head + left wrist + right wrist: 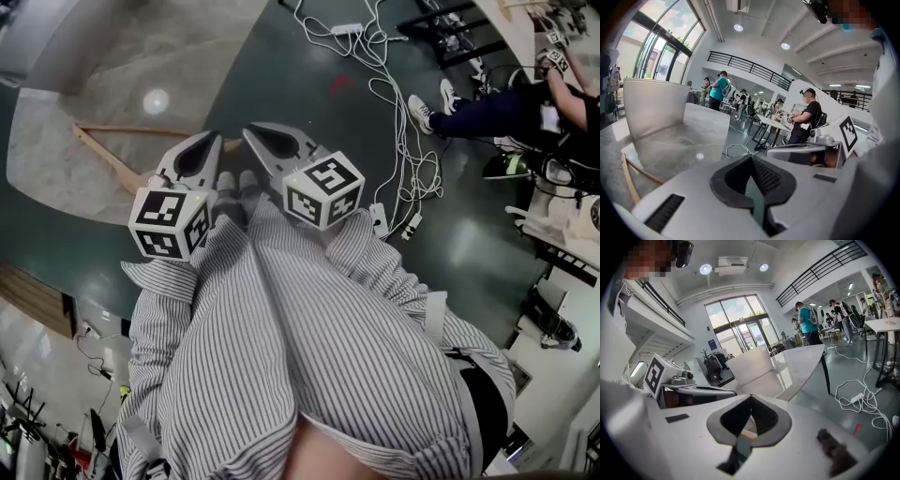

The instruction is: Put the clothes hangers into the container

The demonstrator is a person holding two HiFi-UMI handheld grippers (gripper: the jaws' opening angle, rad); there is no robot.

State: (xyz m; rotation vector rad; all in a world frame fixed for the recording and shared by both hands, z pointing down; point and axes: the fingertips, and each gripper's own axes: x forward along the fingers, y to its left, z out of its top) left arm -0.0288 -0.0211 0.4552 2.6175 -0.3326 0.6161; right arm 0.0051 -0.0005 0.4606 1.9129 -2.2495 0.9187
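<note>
Both grippers are held just in front of the person's striped shirt, side by side and close together. The left gripper (214, 141) has its jaws shut with nothing between them. The right gripper (251, 131) also has its jaw tips together and pinches nothing, though a sliver of tan shows through the gap behind them.

The pale wooden triangular clothes hanger (122, 128) lies flat just ahead of the left gripper and to its left, on the grey stone-look worktop (141, 56). It is not in the container and neither gripper touches it.

If either gripper goes in closed, it would probably push the hanger across the smooth slab rather than take it, so the jaws have to open first. The thin bar lies flush on the surface. A shallow approach could let the lower jaw ride over it, or the bar could slip out of a weak pinch.

The large white curved-walled container (651, 108) stands beyond the hanger, well to the left of the left gripper. The hanger is wide, so if it is carried crooked it could catch on the rim and drop outside.
</note>
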